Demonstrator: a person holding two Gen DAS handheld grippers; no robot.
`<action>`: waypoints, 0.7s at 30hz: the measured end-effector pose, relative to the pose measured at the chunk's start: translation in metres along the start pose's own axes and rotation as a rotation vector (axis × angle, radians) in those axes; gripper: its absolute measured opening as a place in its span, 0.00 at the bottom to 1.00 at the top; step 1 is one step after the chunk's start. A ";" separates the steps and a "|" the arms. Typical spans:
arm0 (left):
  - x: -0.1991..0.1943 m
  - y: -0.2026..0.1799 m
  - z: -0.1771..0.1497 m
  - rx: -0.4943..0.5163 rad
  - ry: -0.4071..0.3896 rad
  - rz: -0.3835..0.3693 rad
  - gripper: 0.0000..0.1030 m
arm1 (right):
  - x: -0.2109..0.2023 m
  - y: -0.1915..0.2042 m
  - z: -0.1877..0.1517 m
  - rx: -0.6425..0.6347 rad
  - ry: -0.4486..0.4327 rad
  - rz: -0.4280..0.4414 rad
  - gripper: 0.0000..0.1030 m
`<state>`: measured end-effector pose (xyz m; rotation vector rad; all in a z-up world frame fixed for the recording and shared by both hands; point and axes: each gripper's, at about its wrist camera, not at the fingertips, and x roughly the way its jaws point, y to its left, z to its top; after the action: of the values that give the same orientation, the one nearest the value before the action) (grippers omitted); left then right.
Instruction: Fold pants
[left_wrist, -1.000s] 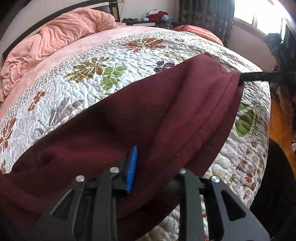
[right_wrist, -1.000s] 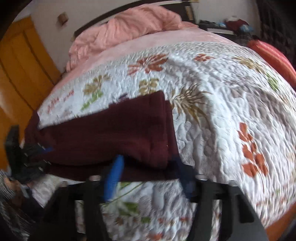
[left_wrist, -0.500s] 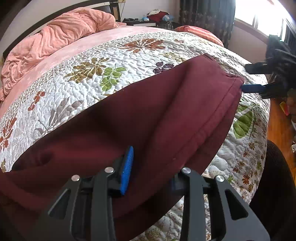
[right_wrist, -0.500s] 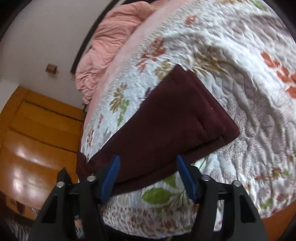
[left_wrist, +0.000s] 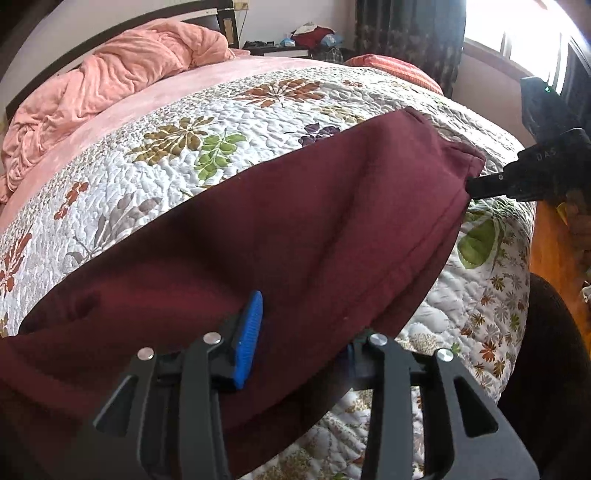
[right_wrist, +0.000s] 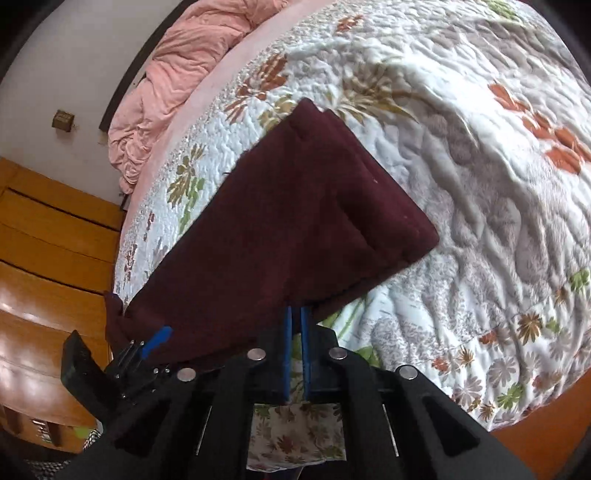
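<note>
Pants (left_wrist: 295, 229), maroon and already doubled lengthwise, lie across the near edge of a bed on a white quilt (left_wrist: 221, 122) printed with brown, green and rust leaves. Far left in the left wrist view, a rumpled pink blanket (left_wrist: 110, 81) is heaped against the dark headboard (left_wrist: 110, 26), and a plain pink cover runs beside it toward the quilt. Lower centre, the left gripper (left_wrist: 303, 343) sits over the near hem of the pants with cloth draped between its fingers; its jaws are opening, the blue pad (left_wrist: 249, 339) of one finger standing clear on top of the fabric while the other finger is hidden under the fold. To the right, the pants taper to their narrow end, where the right gripper (right_wrist: 296, 314) has its two blue pads drawn nearly together, closing on the edge of the cloth there. In the right wrist view an orange wooden cabinet (right_wrist: 48, 258) stands at the left, beyond the bed.
</note>
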<state>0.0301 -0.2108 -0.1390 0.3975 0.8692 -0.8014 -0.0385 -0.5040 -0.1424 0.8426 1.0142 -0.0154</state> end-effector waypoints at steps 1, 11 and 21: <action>-0.003 0.002 0.001 -0.019 0.005 -0.014 0.43 | -0.004 0.004 0.002 0.000 0.002 -0.019 0.13; -0.090 0.042 -0.024 -0.199 -0.066 -0.023 0.80 | -0.033 0.100 -0.004 -0.239 -0.099 -0.083 0.34; -0.118 0.179 -0.115 -0.566 0.002 0.259 0.78 | 0.101 0.162 -0.033 -0.374 0.168 -0.047 0.32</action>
<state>0.0608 0.0289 -0.1141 0.0068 0.9800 -0.2933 0.0546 -0.3345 -0.1271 0.4835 1.1501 0.2028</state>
